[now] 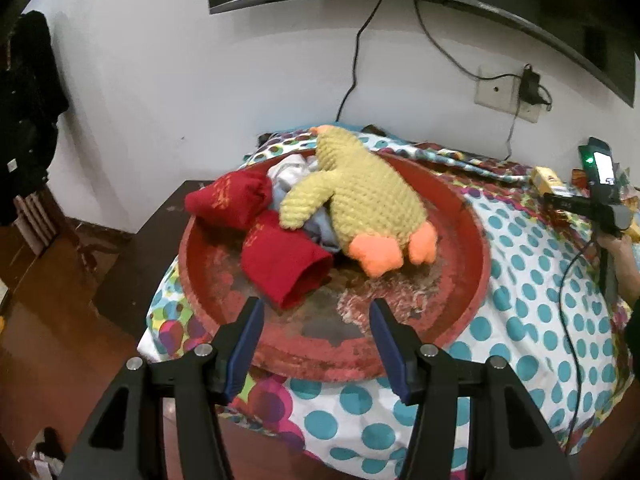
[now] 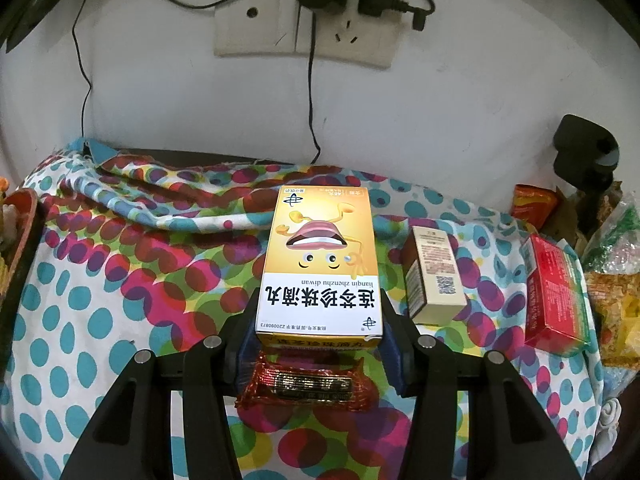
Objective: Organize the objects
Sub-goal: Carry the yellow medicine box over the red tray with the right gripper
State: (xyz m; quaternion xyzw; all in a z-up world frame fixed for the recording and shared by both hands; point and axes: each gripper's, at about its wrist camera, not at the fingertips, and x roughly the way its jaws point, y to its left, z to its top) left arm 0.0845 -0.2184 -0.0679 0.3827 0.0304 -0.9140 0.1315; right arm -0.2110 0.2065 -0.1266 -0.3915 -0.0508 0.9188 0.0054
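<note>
the yellow box is showing, upside down, "连芩珍珠滴丸" and "lianqin zhenzhu diwan"; the small beige box is carrying a qr code, its print too small.

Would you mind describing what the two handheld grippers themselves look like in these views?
Both look alike. The left gripper and the right gripper each have black plastic, triangular cut-out arms joined by round silver pivot bolts, and two fingers lined with dark blue pads. In the left view, the right unit carries a lit phone-like screen and a trailing black cable.

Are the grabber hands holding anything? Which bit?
The right gripper pinches the yellow cardboard medicine box by its near end's sides. The left gripper is open, holding nothing.
</note>
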